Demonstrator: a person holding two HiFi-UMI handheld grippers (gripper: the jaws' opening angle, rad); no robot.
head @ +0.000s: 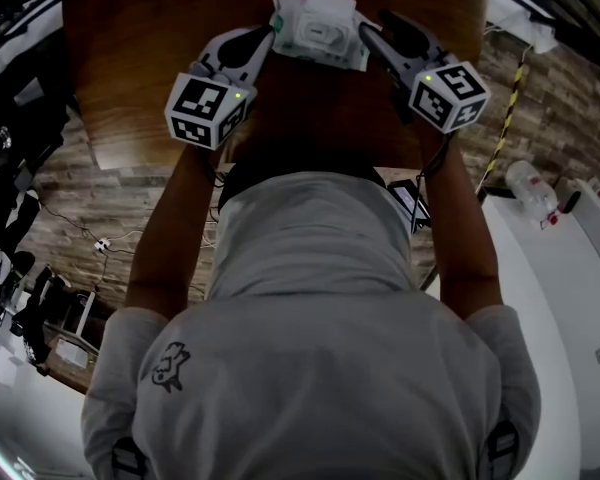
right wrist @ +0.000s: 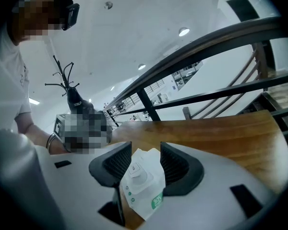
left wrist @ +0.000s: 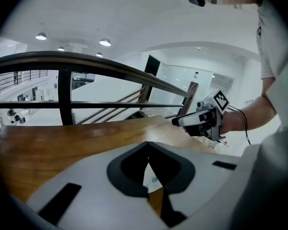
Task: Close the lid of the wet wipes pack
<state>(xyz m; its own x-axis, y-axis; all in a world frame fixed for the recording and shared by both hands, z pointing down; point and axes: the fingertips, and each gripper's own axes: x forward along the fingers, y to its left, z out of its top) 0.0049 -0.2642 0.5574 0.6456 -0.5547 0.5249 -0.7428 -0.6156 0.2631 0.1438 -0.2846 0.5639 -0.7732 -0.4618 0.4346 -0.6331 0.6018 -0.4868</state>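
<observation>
The wet wipes pack (head: 318,30) lies on the wooden table (head: 150,58) between both gripper tips. Left gripper (left wrist: 148,145): jaws closed tip to tip, holding nothing. Right gripper (right wrist: 145,153): jaws spread wide, empty, pack just ahead. Expect a light, soft pouch that slides easily; only the plastic lid (right wrist: 137,172) is stiff, so press there

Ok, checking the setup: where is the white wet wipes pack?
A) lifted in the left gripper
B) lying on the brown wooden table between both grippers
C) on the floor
B: the white wet wipes pack lies on the brown wooden table, left gripper and right gripper flanking it.
</observation>
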